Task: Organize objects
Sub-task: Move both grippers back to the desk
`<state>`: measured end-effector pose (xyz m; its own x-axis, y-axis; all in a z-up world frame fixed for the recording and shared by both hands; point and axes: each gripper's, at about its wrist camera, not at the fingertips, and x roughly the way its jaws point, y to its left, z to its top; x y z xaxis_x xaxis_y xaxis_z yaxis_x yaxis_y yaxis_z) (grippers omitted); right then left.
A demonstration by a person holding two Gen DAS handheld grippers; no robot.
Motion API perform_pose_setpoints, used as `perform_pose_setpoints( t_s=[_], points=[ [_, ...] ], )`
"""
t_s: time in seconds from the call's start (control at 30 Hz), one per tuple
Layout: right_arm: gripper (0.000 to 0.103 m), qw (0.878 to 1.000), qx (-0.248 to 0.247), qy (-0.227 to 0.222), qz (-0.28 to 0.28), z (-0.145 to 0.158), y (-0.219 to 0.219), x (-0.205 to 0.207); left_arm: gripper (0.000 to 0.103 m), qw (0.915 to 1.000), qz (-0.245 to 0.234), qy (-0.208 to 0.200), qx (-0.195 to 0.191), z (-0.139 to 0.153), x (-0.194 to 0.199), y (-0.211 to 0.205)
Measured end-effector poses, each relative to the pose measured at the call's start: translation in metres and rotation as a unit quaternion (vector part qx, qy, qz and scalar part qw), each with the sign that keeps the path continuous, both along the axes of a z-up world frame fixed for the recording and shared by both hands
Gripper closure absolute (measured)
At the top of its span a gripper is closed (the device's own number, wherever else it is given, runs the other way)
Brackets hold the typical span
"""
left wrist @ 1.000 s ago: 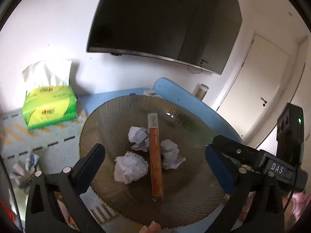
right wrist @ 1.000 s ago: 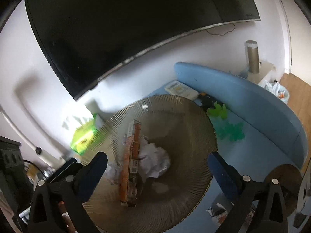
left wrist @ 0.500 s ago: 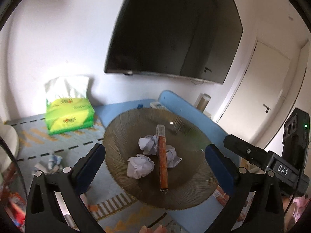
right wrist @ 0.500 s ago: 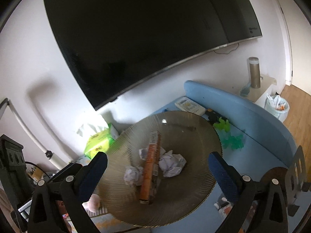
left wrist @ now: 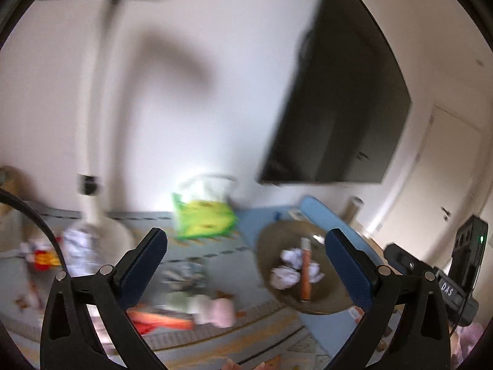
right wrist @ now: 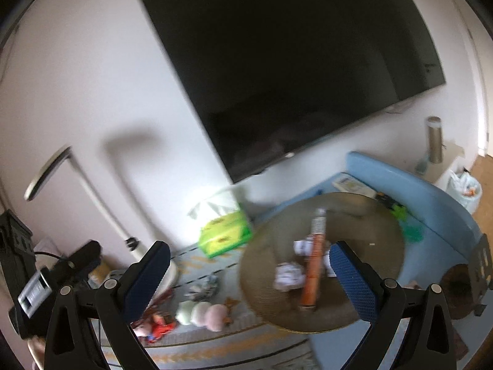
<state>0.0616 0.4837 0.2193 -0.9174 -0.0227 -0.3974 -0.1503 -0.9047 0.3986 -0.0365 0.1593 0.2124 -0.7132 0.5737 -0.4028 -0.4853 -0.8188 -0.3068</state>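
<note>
A round brown ribbed plate (left wrist: 268, 246) (right wrist: 369, 225) rests on the table and holds an orange stick-shaped pack (left wrist: 305, 273) (right wrist: 312, 273) and three crumpled paper balls (left wrist: 285, 276) (right wrist: 288, 274). To its left lie a pastel plush toy (left wrist: 212, 306) (right wrist: 203, 311), a red toy (right wrist: 157, 328) and crumpled wrappers (left wrist: 185, 273). My left gripper (left wrist: 246, 265) hangs open and empty well above the table, left of the plate. My right gripper (right wrist: 249, 273) is also open and empty, high over the plate's left edge.
A green tissue pack (left wrist: 203, 219) (right wrist: 225, 234) stands by the wall. A white lamp (left wrist: 92, 154) (right wrist: 101, 206) rises at the left. A dark TV (right wrist: 292, 71) hangs on the wall. A blue curved rail (right wrist: 416, 191) borders the table's right side; a bin (right wrist: 465, 188) sits beyond.
Both grippers have pulled back and up from the plate, so it looks much smaller. The left view has swung left and is blurred. The plate's contents have not moved.
</note>
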Motion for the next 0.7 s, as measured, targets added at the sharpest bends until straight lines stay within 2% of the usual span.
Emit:
perform_pose_setpoints(
  t_s=[0.13,0.23,0.3,0.43,0.53,0.7],
  points=[
    [0.000,0.999,0.019,0.004,0.029,0.004,-0.035,-0.006,0.000,0.9970,0.072,0.000,-0.029,0.009,0.000,-0.059],
    [0.000,0.998,0.037,-0.009,0.054,-0.004,-0.061,-0.015,0.000,0.9895,0.134,-0.002,-0.055,0.003,-0.004,-0.102],
    [0.000,0.995,0.056,-0.026,0.079,-0.014,-0.081,-0.023,0.000,0.9834,0.170,-0.019,-0.060,-0.007,-0.010,-0.131],
    [0.000,0.983,0.104,-0.074,0.131,-0.044,-0.118,-0.041,0.000,0.9695,0.226,-0.081,-0.050,-0.046,-0.033,-0.183],
    [0.000,0.970,0.150,-0.113,0.154,-0.076,-0.138,-0.053,0.000,0.9571,0.254,-0.126,-0.060,-0.080,-0.047,-0.207],
    [0.000,0.947,0.200,-0.165,0.188,-0.119,-0.159,-0.072,0.000,0.9436,0.266,-0.192,-0.043,-0.132,-0.067,-0.225]
  ],
)
